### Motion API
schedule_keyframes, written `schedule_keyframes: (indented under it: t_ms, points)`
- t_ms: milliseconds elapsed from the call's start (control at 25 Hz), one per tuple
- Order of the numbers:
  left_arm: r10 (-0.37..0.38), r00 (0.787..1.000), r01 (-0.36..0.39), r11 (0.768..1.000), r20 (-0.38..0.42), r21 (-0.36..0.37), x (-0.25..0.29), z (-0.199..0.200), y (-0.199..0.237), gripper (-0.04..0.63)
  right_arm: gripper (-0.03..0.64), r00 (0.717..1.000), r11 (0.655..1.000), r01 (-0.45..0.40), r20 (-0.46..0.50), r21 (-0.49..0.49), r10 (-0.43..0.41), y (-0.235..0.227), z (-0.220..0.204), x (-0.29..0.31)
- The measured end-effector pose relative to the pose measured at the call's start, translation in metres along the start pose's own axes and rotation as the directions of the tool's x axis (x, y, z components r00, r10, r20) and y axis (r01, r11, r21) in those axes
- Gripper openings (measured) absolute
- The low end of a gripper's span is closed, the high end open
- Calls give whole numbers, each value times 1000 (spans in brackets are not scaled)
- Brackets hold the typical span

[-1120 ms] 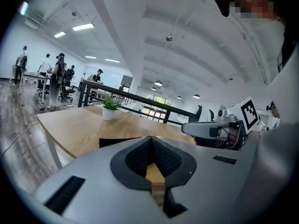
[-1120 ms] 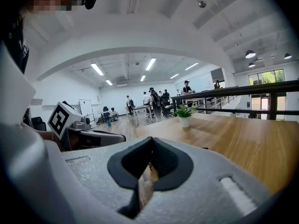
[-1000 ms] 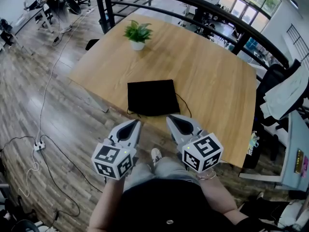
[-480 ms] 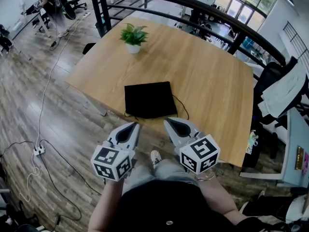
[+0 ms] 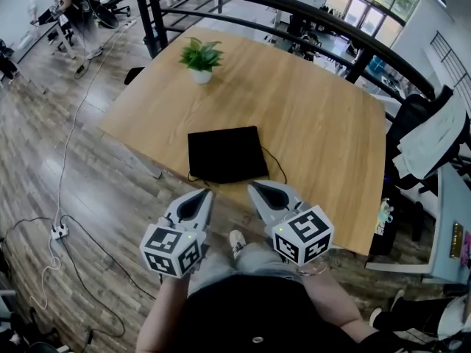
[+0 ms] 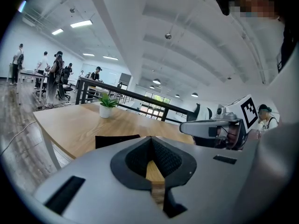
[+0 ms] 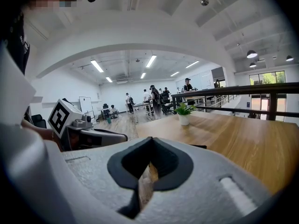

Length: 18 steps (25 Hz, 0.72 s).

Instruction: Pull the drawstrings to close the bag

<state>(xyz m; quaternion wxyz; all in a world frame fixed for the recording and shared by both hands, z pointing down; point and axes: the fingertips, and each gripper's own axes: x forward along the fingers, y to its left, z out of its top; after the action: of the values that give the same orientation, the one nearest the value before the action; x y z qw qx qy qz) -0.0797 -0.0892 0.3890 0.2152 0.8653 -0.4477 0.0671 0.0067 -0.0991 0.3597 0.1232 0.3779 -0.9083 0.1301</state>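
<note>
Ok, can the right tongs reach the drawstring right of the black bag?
Probably yes: the right tongs hover shut by the near edge of the table, with only bare wood between them and the drawstring beside the bag. They must open first.

Daylight is coming in through the windows (image 5: 372, 6) at the top right of my head view, and it is spreading evenly over the wooden table (image 5: 324, 116) with no hard shadows. The floorboards (image 5: 44, 149) are catching a pale glare. Ceiling strip lights (image 7: 150, 61) are burning out to white in my right gripper view. The wide lenses are bending the railing (image 5: 294, 9) and darkening every corner. The black bag (image 5: 224, 153) is reading as a flat, detailless patch, and the nearest foreground is going soft.
</note>
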Motion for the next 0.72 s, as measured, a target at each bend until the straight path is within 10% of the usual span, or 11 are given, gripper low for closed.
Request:
schedule_keyframes:
  t_ms: [720]
  points:
    - [16, 1000, -16, 1000, -6, -5, 21, 3, 10, 15, -3, 1000, 1000, -13, 1, -7, 13, -22, 5, 9]
